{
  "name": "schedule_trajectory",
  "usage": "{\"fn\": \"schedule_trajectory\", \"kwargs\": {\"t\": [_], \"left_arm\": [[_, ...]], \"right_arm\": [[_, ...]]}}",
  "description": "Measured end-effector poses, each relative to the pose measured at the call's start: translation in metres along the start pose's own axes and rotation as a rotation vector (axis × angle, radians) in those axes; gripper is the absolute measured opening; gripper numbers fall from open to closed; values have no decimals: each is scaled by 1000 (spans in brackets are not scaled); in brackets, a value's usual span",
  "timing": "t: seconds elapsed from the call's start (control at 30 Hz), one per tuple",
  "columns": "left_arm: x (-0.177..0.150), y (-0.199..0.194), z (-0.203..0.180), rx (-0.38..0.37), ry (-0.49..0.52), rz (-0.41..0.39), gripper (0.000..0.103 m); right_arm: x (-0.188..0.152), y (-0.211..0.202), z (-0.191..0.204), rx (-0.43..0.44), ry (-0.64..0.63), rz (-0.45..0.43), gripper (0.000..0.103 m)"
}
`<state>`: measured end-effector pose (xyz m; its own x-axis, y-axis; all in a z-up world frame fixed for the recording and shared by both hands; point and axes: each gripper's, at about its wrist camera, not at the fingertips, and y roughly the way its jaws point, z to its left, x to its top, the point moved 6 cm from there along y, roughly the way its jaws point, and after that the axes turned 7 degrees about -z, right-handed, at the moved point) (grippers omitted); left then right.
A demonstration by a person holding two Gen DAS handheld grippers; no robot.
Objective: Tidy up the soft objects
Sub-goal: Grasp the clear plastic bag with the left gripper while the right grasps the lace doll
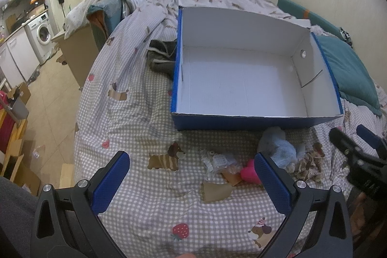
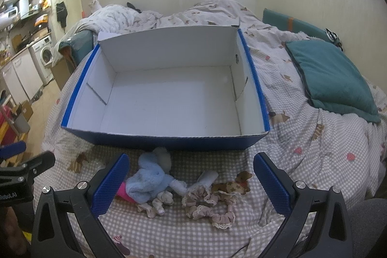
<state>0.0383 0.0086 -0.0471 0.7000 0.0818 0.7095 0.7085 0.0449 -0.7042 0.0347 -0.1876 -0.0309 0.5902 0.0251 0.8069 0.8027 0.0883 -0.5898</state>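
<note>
Both my hand-held grippers hang open and empty over the bed, in front of the box.

My left hand-held gripper [image 1: 192, 167] has its jaws wide apart above the checked bed cover [image 1: 135, 113]; my right hand-held gripper [image 2: 191, 168] is open the same way. The blue box [image 2: 169, 140] with white inside stands on the bed, nothing in it. Just before its near wall lie the soft things: a light blue plush toy [image 2: 147, 179], a pink heart [image 1: 251, 173] partly under it, a frilly scrunchie [image 2: 208, 206], and a crumpled clear wrapper [image 1: 217, 160]. A teal pillow [image 2: 333, 79] lies to the right of the box, dark clothes [image 1: 160, 56] at its left side.
</note>
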Motion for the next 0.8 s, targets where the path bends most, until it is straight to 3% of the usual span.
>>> {"fn": "schedule_trajectory", "kwargs": {"t": [0.13,0.2,0.3,0.4,0.53,0.73,0.8], "left_arm": [[9,10,21,56,-34,53,103],[13,17,37,119,-51,85,103],[14,33,58,136,-110,147,103],[7,58,68,103,-184,270,102],[-8,90,48,13,-203,408,77],[-29,128,6,-92,-171,524,73],[-35,138,0,-105,-182,552,65]], "right_arm": [[8,5,-7,32,33,31,103],[10,8,-13,27,46,38,103],[6,16,-23,22,105,75,103],[-4,24,-31,11,142,126,103],[-9,28,-34,-2,143,143,103],[-13,29,-35,-9,133,152,103],[-14,30,-36,-12,136,157,103]]}}
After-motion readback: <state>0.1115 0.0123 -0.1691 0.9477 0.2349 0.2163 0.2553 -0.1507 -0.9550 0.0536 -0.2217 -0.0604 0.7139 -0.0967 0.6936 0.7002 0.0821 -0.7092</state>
